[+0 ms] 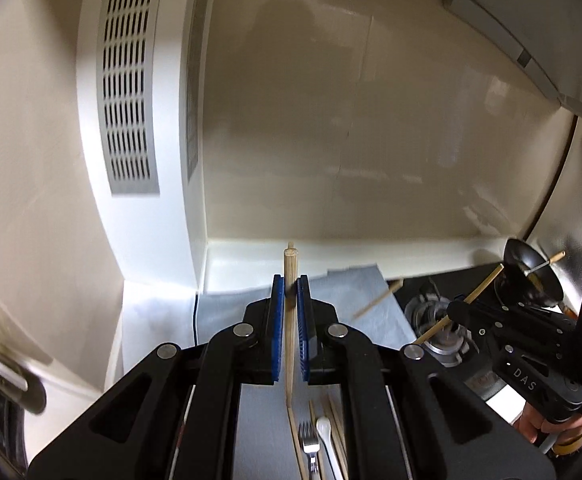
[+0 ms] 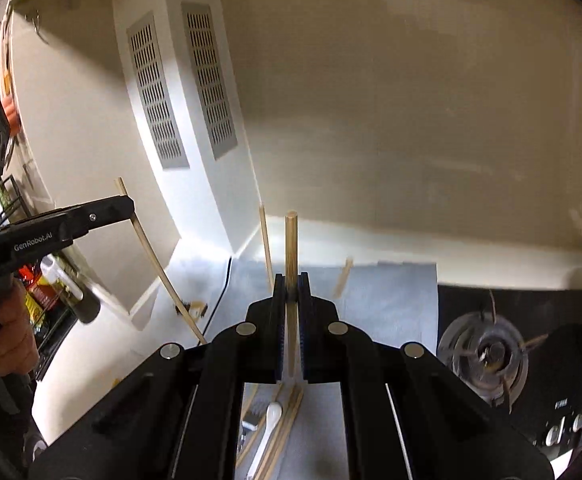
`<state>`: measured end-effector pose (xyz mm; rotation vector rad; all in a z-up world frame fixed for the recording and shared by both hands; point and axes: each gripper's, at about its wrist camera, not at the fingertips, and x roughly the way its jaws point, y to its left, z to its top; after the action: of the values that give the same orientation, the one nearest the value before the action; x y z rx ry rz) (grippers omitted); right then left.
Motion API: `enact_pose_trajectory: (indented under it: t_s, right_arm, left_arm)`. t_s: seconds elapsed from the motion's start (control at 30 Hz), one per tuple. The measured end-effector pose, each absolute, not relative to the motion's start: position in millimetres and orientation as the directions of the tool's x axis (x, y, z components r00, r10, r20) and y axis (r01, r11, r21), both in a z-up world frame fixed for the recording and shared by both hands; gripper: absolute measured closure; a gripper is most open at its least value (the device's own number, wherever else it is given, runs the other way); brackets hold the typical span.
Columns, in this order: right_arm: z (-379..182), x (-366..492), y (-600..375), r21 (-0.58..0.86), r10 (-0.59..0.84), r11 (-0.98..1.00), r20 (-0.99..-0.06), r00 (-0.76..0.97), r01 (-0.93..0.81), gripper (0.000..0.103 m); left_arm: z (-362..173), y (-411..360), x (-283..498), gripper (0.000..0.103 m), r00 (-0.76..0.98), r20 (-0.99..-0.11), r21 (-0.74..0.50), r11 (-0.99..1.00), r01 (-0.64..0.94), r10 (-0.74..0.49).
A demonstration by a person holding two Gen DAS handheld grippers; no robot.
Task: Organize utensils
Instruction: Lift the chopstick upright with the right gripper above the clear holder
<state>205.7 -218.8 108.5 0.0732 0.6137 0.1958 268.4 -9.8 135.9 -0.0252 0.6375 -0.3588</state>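
Observation:
My left gripper (image 1: 291, 285) is shut on a wooden chopstick (image 1: 290, 264) that stands up between its blue pads. My right gripper (image 2: 291, 285) is shut the same way on a second chopstick (image 2: 291, 240). Each gripper shows in the other's view, raised with its stick slanting: the right gripper (image 1: 454, 310) with its chopstick (image 1: 485, 285), the left gripper (image 2: 131, 207) with its chopstick (image 2: 159, 268). Below both, on a grey cloth (image 1: 355, 284) (image 2: 391, 300), lie a fork (image 1: 309, 440), a white spoon (image 1: 325, 430) (image 2: 273, 416) and several more chopsticks (image 2: 287, 412).
A white box with vent grilles (image 1: 127, 92) stands at the back left against the glossy wall. A black stove with a burner (image 2: 487, 352) lies right of the cloth, with a dark pan (image 1: 531, 276) on it. A rack of bottles (image 2: 47, 292) is at the far left.

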Motion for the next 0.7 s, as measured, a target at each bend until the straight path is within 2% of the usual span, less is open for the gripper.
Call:
enact_pose_trajectory:
  t_s: [0.23, 0.7]
  right_arm:
    - [135.9, 232.3, -217.6, 0.096, 0.178, 0.984, -0.503, 0.846, -0.150, 0.097]
    - [127.6, 283.2, -215.2, 0.088, 0.147, 0.989, -0.507, 0.849, -0.119, 0.097]
  left_arm:
    - [163.0, -15.4, 284.6, 0.097, 0.795, -0.495, -0.134, 0.935, 0.328, -0.350]
    - [155.4, -36.5, 329.5, 0.097, 0.809, -0.473, -0.114, 0.935, 0.337, -0.349]
